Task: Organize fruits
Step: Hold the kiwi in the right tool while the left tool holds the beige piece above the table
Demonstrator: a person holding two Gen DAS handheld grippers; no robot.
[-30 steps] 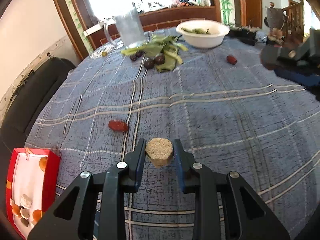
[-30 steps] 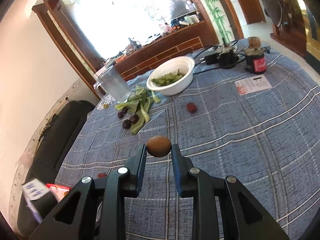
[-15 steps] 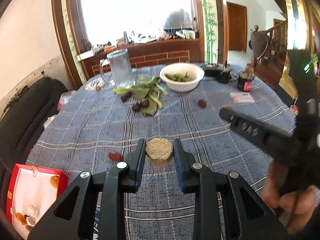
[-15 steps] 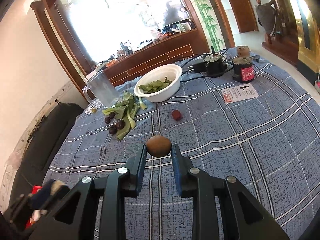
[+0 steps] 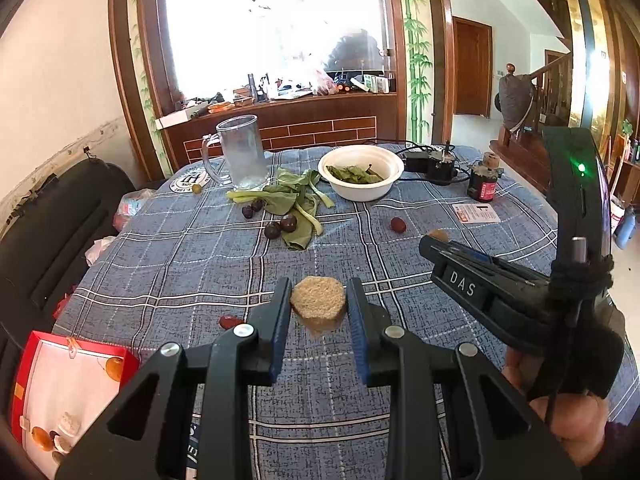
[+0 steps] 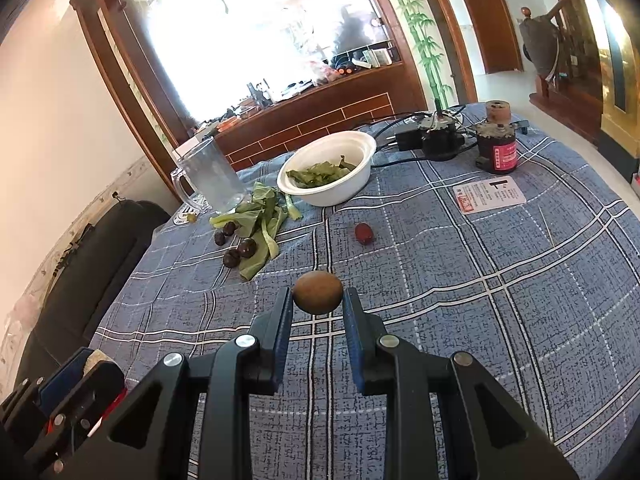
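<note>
My left gripper point(image 5: 319, 310) is shut on a tan, rough-surfaced round piece point(image 5: 318, 307) and holds it above the blue plaid tablecloth point(image 5: 400, 280). My right gripper point(image 6: 317, 298) is shut on a brown kiwi point(image 6: 317, 291), also above the cloth; it shows from the side in the left wrist view point(image 5: 436, 240). A red tray point(image 5: 60, 392) with several small fruits sits at the table's near left. Dark plums point(image 5: 280, 226) lie by green leaves point(image 5: 294, 204). One red date point(image 5: 398, 224) lies mid-table, another point(image 5: 229, 322) near the tray.
A white bowl of greens point(image 5: 360, 178), a glass mug point(image 5: 240, 156), a black charger with cables point(image 5: 432, 164), a small red-labelled jar point(image 5: 484, 182) and a card point(image 5: 478, 213) stand at the far side. A black sofa point(image 5: 44, 232) is left of the table.
Both grippers have risen and tilted back from the table, each keeping its fruit. The right gripper now sits closer on the right of the left wrist view.
</note>
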